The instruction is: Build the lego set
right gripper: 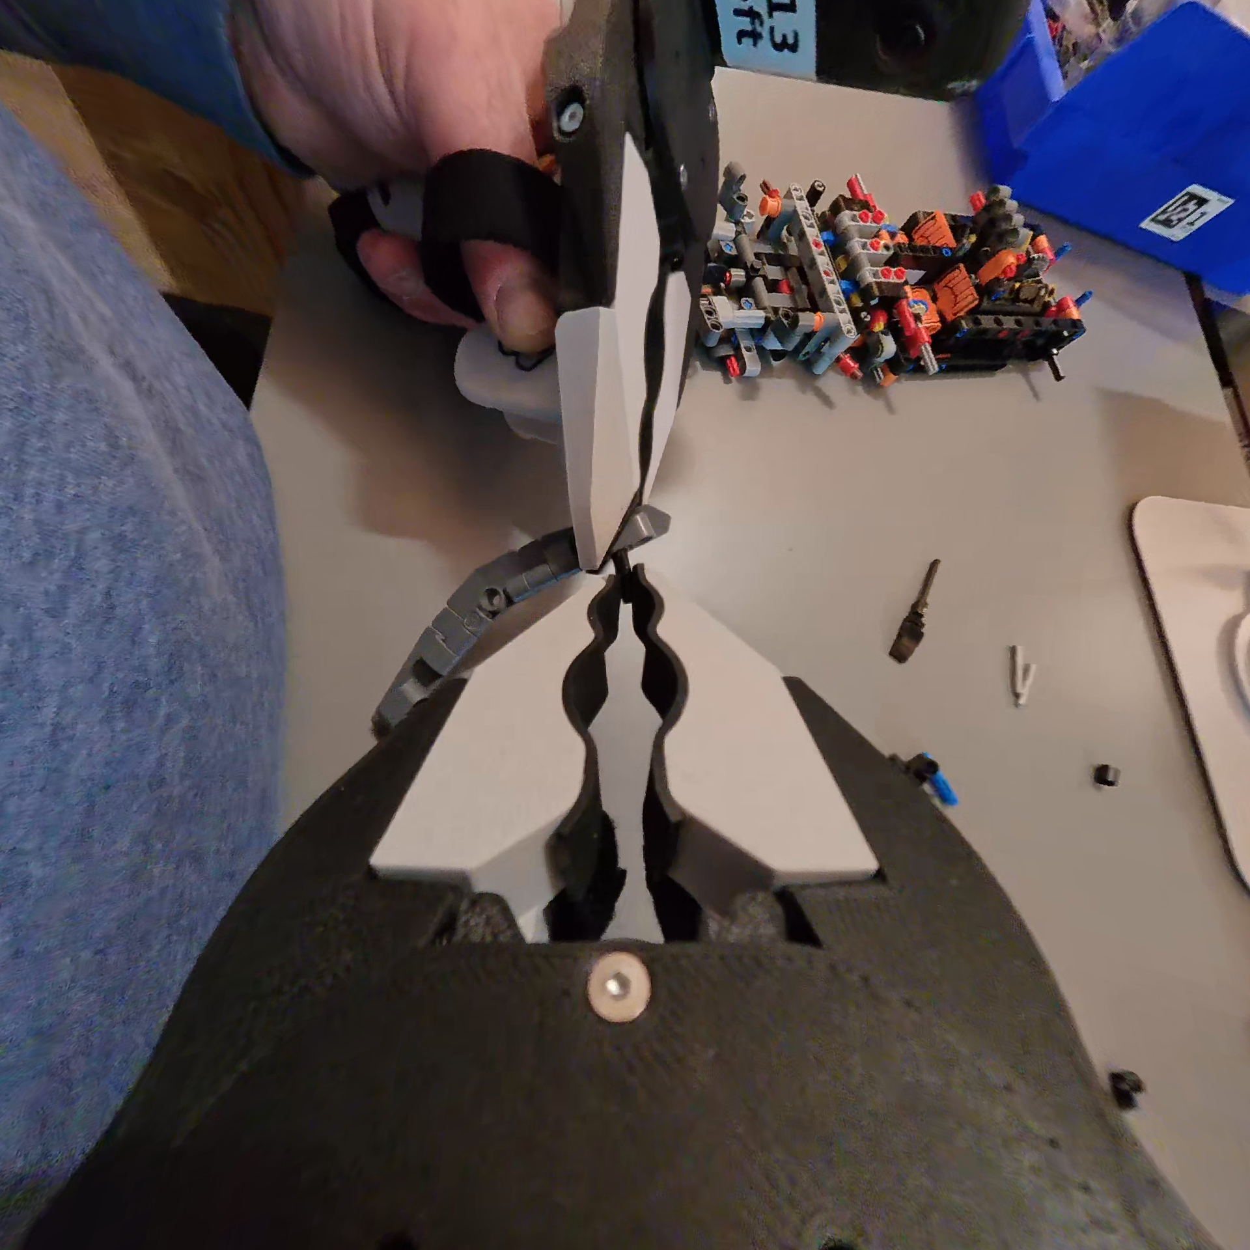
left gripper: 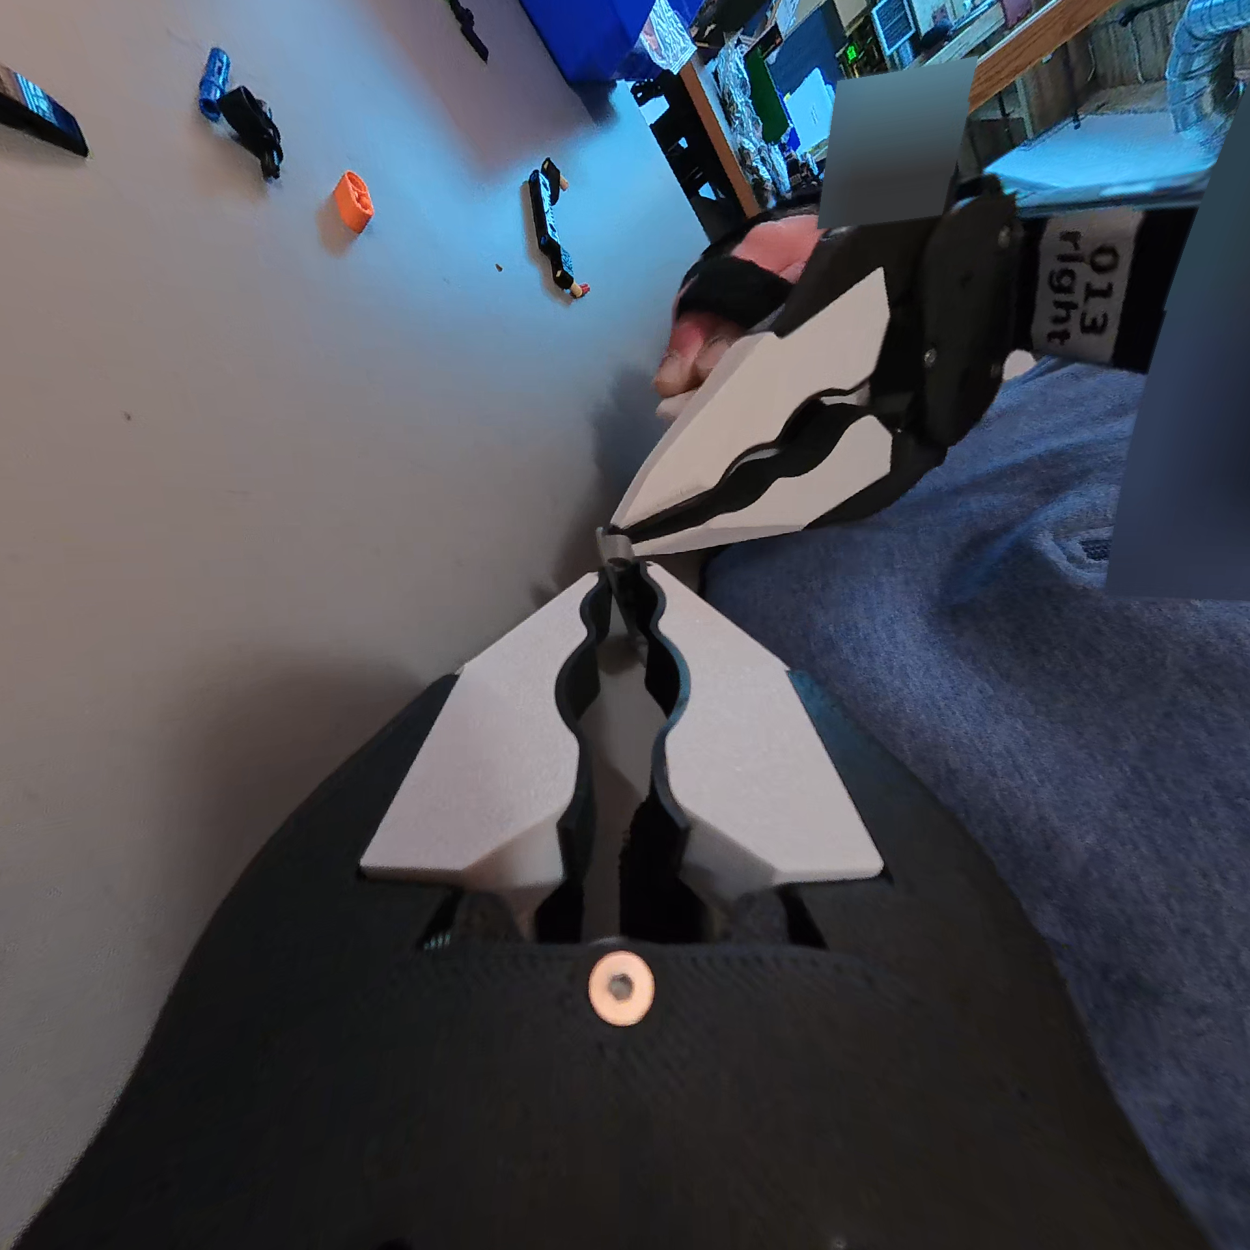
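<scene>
While seemingly pinched: grey track (right gripper: 473,619), black pin (right gripper: 623,575).

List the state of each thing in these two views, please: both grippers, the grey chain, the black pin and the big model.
left gripper: shut on the grey chain.
right gripper: shut on the black pin.
grey chain: held up, hanging in a curve.
black pin: pressed at the chain's end link.
big model: lying on the table, untouched.

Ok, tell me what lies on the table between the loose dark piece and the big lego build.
Nothing: the right wrist view shows bare table between the dark piece and the lego build.
</scene>
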